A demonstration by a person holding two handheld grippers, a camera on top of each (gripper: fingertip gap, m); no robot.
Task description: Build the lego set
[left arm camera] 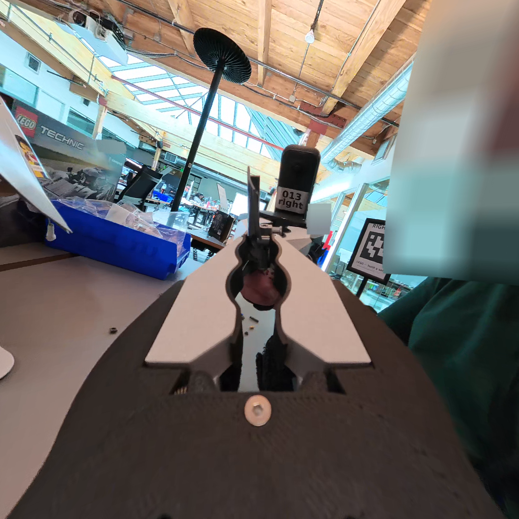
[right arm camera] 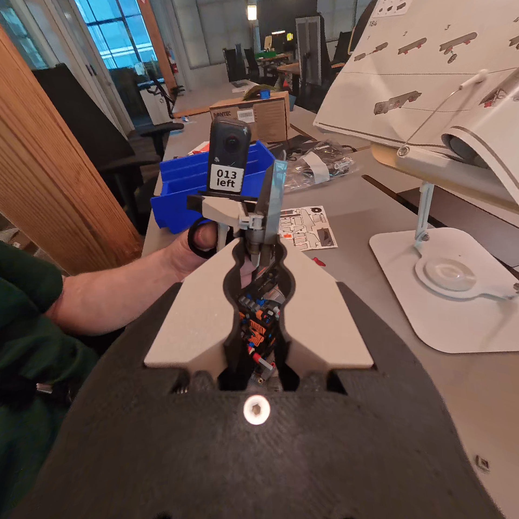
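**Q:** Status of left gripper (left arm camera: 258, 242)?

**A:** Clenched on the Lego model (right arm camera: 258, 323), at a dark part pinched between the fingertips. Raised off the table (left arm camera: 56, 309) and angled upward.

**Q:** Status of right gripper (right arm camera: 258, 245)?

**A:** Likewise closed on the model, from the opposite side, tip to tip with the left gripper.

**Q:** Location of the task item?

**A:** In the air between both grippers, above the table. Orange, black and blue parts visible in the slot between the right gripper's fingers. Flat grey panel (right arm camera: 273, 202) upright on the model, just above the tips.

**Q:** Nearest surroundings?

**A:** Hand (right arm camera: 193, 252) wrapped around the left gripper's handle, one finger through a black ring. Green sleeve (right arm camera: 28, 309) at the left edge. Loose small parts (left arm camera: 251, 323) scattered on the table under the left gripper.

**Q:** Farther out?

**A:**
- Sticker sheet (right arm camera: 306, 227) flat on the table just past the tips, with a small red piece (right arm camera: 318, 261) beside it.
- Blue bin (right arm camera: 179, 193) behind the left gripper.
- Clear plastic bags (right arm camera: 317, 165) right of the bin.
- Cardboard box (right arm camera: 266, 115) farther back.
- Instruction booklet (right arm camera: 421, 84) open and tilted on a white stand (right arm camera: 449, 295), at the right.
- Lego box (left arm camera: 70, 157) propped behind the bin, with a black pole (left arm camera: 196, 146) near it, in the left wrist view.
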